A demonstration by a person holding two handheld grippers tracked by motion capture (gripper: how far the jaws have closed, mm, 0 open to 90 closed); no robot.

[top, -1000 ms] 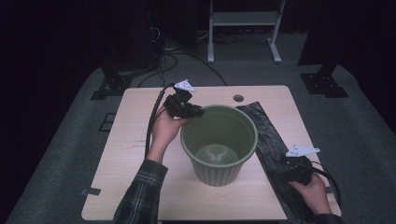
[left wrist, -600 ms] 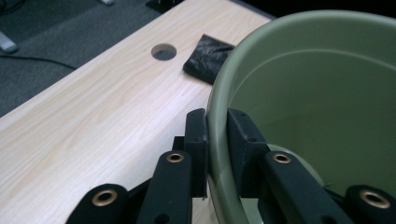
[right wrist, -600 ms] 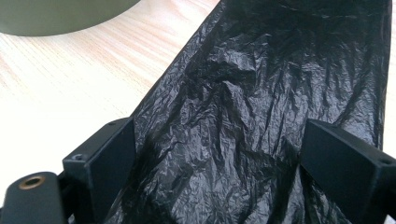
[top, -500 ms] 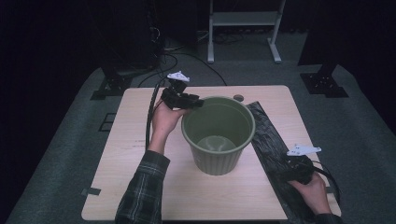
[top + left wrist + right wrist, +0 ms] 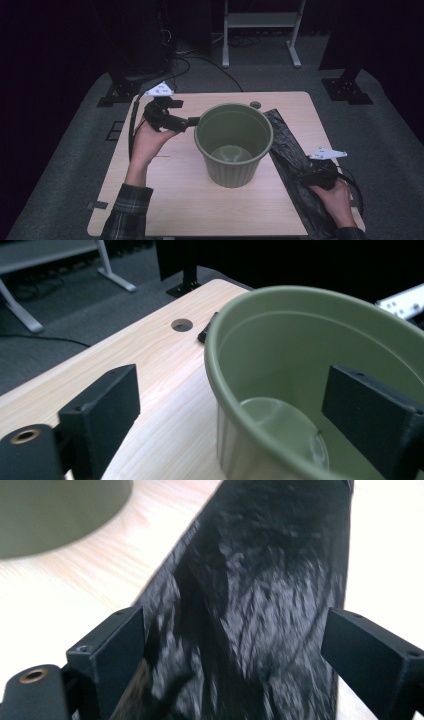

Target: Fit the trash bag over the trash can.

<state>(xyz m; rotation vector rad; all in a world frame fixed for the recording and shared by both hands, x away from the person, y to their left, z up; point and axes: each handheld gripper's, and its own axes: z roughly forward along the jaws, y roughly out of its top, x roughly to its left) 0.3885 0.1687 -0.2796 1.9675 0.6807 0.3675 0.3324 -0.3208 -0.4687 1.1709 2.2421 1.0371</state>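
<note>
A green plastic bucket [image 5: 233, 150] stands upright mid-table; its bottom looks bare. My left gripper [image 5: 189, 121] sits at its left rim. In the left gripper view the bucket [image 5: 300, 355] has its rim between the jaws of my left gripper [image 5: 235, 405], one jaw outside and one inside, neither touching it; they have just been opening. A black plastic bag [image 5: 295, 160] lies flat along the table's right side. My right gripper [image 5: 312, 172] hovers low over the bag [image 5: 260, 590], and in its own view my right gripper [image 5: 235, 655] is open with the bag below.
The wooden table [image 5: 165, 200] has a round cable hole [image 5: 255, 105] near its far edge, just behind the bucket. Grey carpet surrounds it, with black stand feet [image 5: 120, 92] at far left, cables [image 5: 200, 62] and a metal frame [image 5: 260, 30] beyond.
The bucket has shifted slightly toward the far edge. My left gripper has drawn back to the left off the rim with jaws now wide apart. The right hand has stayed in place.
</note>
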